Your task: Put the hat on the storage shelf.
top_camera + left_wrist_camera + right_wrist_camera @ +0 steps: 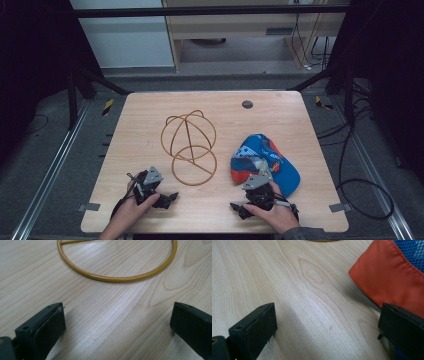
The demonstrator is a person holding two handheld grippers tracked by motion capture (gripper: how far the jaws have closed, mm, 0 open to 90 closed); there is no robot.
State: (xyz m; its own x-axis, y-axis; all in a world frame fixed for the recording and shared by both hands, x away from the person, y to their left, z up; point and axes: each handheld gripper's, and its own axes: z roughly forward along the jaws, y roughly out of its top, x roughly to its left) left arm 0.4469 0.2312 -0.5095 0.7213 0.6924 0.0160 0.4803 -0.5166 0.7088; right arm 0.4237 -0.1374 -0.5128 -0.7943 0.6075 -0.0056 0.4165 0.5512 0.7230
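Observation:
A gold wire stand [189, 147] made of round hoops sits mid-table; its lower ring [117, 277] curves across the top of the left gripper view. A blue and orange cap [265, 162] lies to its right, and its orange edge [392, 282] reaches into the right gripper view. My left gripper [172, 197] rests low on the wood near the front edge, left of the stand, jaws wide open over bare table. My right gripper [235, 207] lies near the front edge just below the cap, also open with nothing between its jaws.
The light wooden table [150, 115] has a small dark round disc [247, 104] near its far edge. Grey tape tabs [340, 207] mark the front corners. Dark frame legs and cables [360, 195] surround the table on the floor.

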